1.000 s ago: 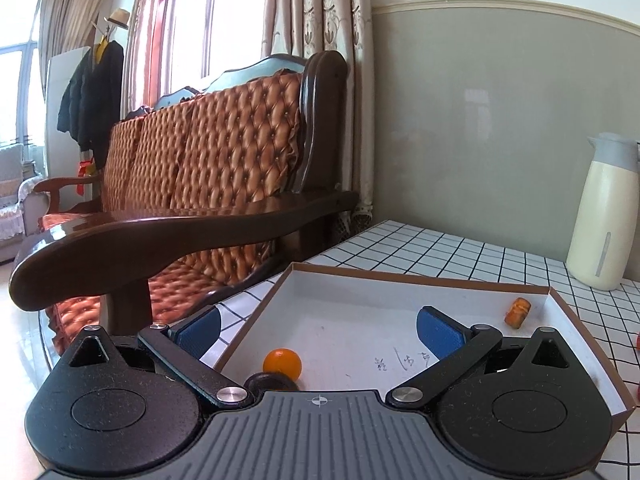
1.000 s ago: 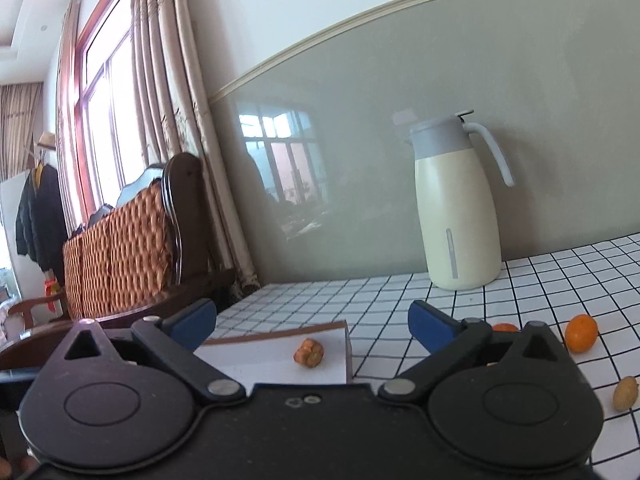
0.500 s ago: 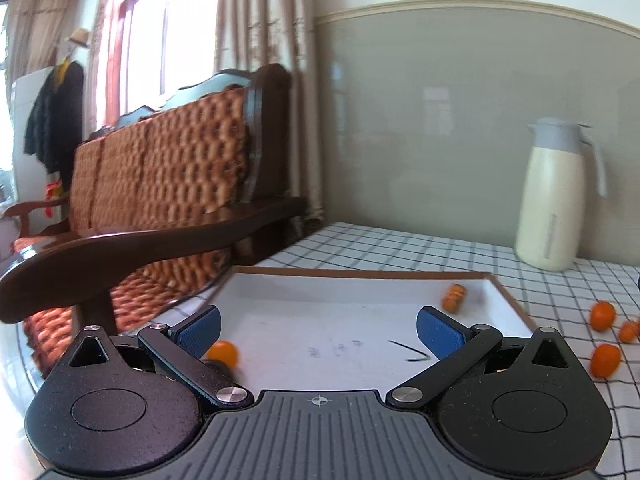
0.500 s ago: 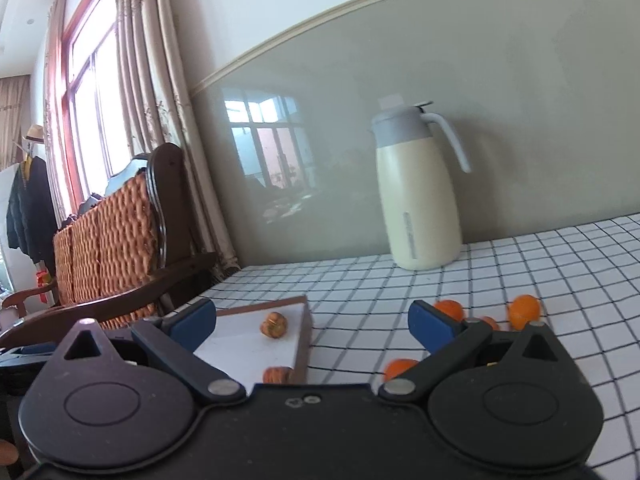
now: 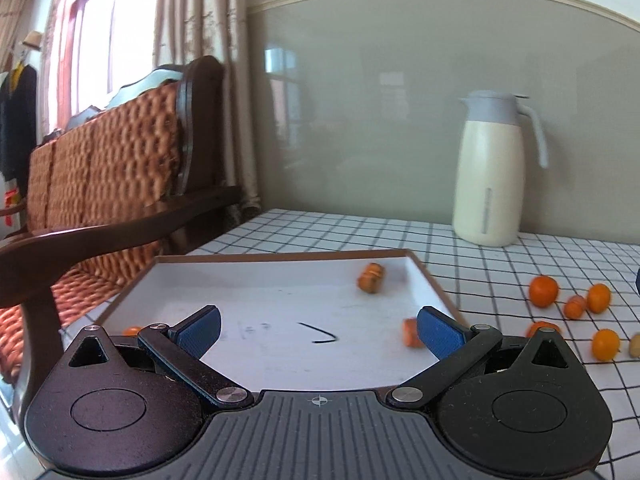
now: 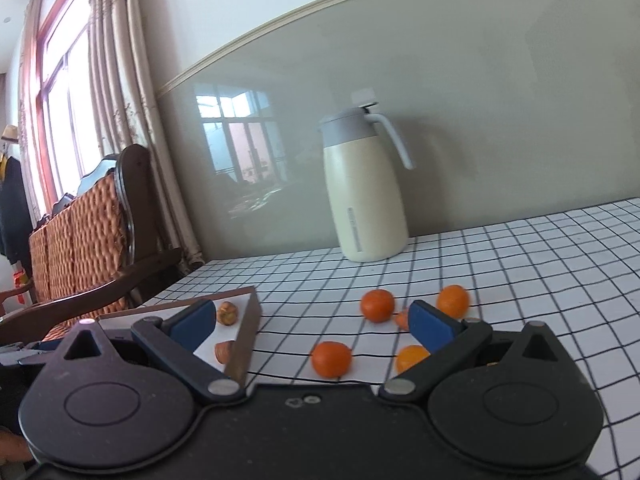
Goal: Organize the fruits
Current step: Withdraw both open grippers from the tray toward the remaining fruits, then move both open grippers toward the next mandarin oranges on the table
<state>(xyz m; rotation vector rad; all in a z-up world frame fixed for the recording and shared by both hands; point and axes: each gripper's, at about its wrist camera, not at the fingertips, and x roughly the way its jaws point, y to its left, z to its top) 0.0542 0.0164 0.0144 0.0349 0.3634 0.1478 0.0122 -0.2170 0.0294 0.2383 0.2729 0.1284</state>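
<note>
Where checked tablecloth (image 6: 520,264) meets grey wall (image 6: 480,100), cream jug (image 6: 366,200), quilted bench (image 5: 100,168).

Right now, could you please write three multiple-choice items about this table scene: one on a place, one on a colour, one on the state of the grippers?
1. Where does the cream jug stand?
A. Inside the tray
B. On the checked tablecloth by the wall
C. On the wooden bench

2. What colour are the pads on the gripper fingers?
A. Blue
B. Red
C. White

3. In what state are the left gripper and the right gripper?
A. Both shut on a fruit
B. Only the left is shut
C. Both open, holding nothing

Answers: 1 B, the jug rests on the tablecloth against the grey wall, outside the tray. 2 A, both views show blue pads. 3 C, each pair of fingers is spread wide with nothing between.
</note>
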